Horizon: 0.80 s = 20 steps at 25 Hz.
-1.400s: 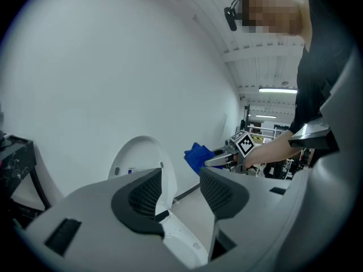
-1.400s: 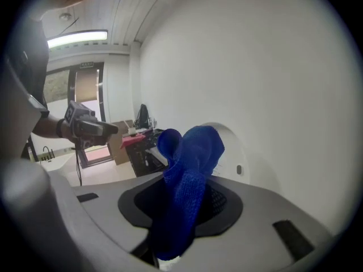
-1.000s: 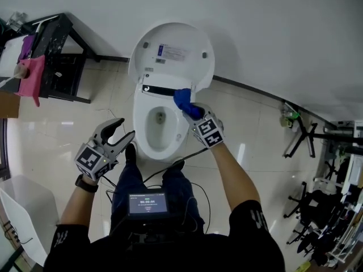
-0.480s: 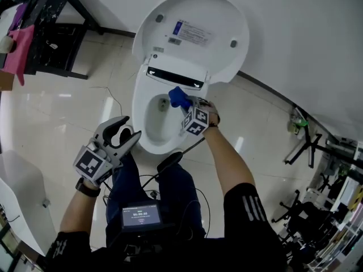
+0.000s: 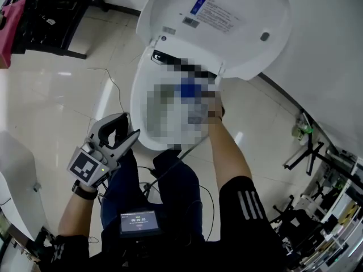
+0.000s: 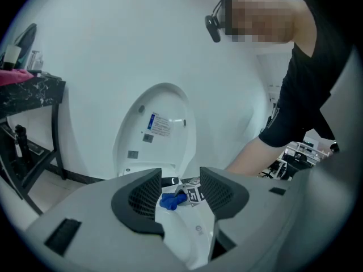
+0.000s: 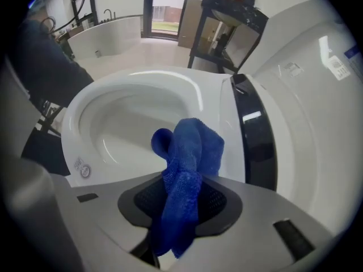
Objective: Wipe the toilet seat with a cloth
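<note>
Two grippers at a white toilet (image 5: 138, 103), lid (image 5: 227, 21) raised against the wall. Right gripper (image 7: 181, 205) clamped on a blue microfibre cloth (image 7: 190, 149), bunched and standing up between the pads, over the rear of the rim (image 7: 142, 81) beside the black strip (image 7: 249, 129) under the lid. All of that plain only in the right gripper view; in the head view, a mosaic patch over that spot, with just a smear of blue. Left gripper (image 5: 126, 130) low beside the person's left thigh, well apart from the bowl, jaws spread, nothing gripped. Through that gap in the left gripper view, the cloth and the right gripper's marker cube (image 6: 193, 196) far off. Black stand (image 6: 28, 95) at far left.
</note>
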Each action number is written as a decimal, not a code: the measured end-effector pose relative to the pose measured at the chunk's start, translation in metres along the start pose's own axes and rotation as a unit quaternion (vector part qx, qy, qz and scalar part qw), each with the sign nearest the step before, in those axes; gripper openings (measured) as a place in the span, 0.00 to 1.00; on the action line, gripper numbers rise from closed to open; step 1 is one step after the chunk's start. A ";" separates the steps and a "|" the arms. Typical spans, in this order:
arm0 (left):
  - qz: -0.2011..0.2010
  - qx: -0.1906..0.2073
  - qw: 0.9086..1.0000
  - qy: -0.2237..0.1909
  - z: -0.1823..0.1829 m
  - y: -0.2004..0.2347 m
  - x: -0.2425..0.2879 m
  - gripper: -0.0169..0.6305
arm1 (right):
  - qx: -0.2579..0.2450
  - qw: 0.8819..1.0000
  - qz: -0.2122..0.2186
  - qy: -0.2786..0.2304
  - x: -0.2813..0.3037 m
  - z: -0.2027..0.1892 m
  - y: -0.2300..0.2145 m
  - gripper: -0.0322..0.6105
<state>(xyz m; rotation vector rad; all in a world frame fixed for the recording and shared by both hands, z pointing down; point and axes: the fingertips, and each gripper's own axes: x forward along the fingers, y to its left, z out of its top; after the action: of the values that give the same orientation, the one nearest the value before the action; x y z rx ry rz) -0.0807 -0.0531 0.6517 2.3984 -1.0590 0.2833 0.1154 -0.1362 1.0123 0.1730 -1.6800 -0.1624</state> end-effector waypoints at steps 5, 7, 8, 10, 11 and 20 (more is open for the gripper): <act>0.002 -0.002 1.000 0.005 -0.009 0.000 -0.002 0.36 | 0.014 0.999 0.030 0.021 0.013 -0.002 0.022 0.28; -0.001 -0.001 1.000 0.005 -0.010 -0.002 0.000 0.36 | 0.034 0.998 0.048 0.030 0.013 -0.002 0.026 0.27; -0.003 -0.001 1.000 0.006 -0.011 -0.004 0.001 0.36 | 0.035 0.997 0.058 0.033 0.013 -0.003 0.030 0.27; -0.009 0.000 1.000 0.006 -0.012 -0.011 0.003 0.36 | 0.030 0.996 0.075 0.038 0.010 -0.009 0.042 0.27; -0.013 0.000 1.000 0.007 -0.012 -0.014 0.004 0.36 | 0.027 0.995 0.082 0.040 0.007 -0.012 0.049 0.27; -0.039 0.006 0.999 0.016 -0.009 -0.028 0.006 0.36 | 0.030 0.991 0.128 0.035 -0.006 -0.015 0.125 0.27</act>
<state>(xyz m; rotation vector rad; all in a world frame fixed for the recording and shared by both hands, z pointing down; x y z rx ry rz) -0.0558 -0.0361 0.6515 2.4308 -0.9506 0.3001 0.1291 -0.0128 1.0340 0.0067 -1.6222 0.0862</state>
